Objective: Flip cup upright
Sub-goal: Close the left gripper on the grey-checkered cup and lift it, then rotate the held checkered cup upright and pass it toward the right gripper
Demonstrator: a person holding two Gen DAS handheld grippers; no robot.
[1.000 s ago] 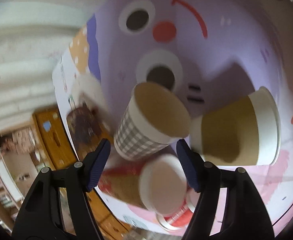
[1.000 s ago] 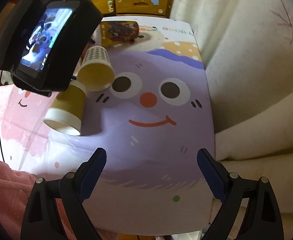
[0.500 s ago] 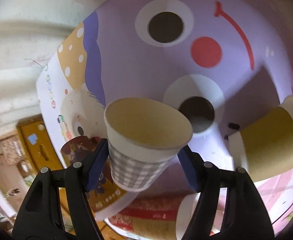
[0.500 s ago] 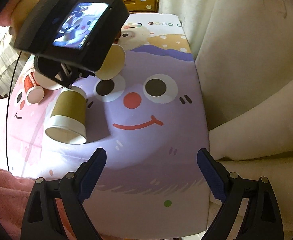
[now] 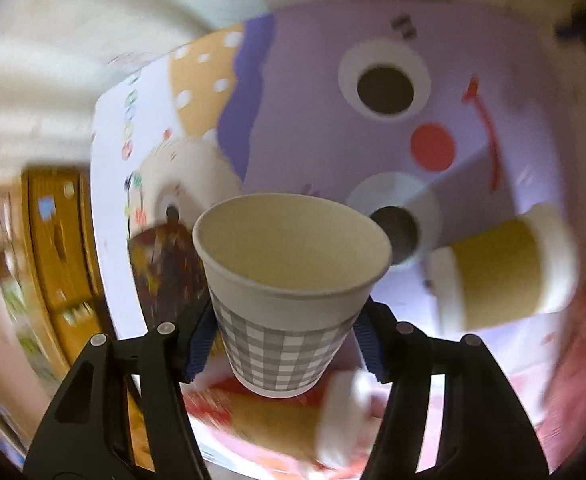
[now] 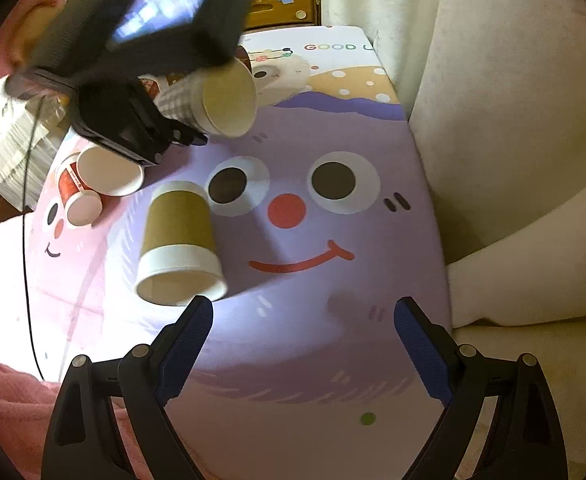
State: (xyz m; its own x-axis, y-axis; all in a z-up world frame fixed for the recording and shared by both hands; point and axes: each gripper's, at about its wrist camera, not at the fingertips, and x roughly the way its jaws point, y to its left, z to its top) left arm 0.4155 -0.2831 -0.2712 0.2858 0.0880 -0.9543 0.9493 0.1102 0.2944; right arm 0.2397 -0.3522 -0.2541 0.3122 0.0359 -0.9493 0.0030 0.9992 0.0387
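My left gripper [image 5: 287,342] is shut on a grey-checked paper cup [image 5: 289,300] and holds it in the air above the table, its open mouth facing the camera. In the right wrist view the same cup [image 6: 217,100] sits in the left gripper [image 6: 173,120], tilted with its mouth toward the table's middle. My right gripper [image 6: 303,340] is open and empty, low over the near part of the cartoon-face tablecloth [image 6: 333,320].
A brown cup [image 6: 179,240] lies on its side just beyond my right gripper's left finger; it also shows in the left wrist view [image 5: 501,272]. Two red-and-white cups [image 6: 93,180] lie on their sides at the left. A dark cup [image 5: 161,264] lies far back. A sofa [image 6: 513,160] borders the table's right edge.
My left gripper has lifted the checked cup off the table and carried it toward the far end, turning it. My right gripper has moved slightly forward, closer to the brown cup.
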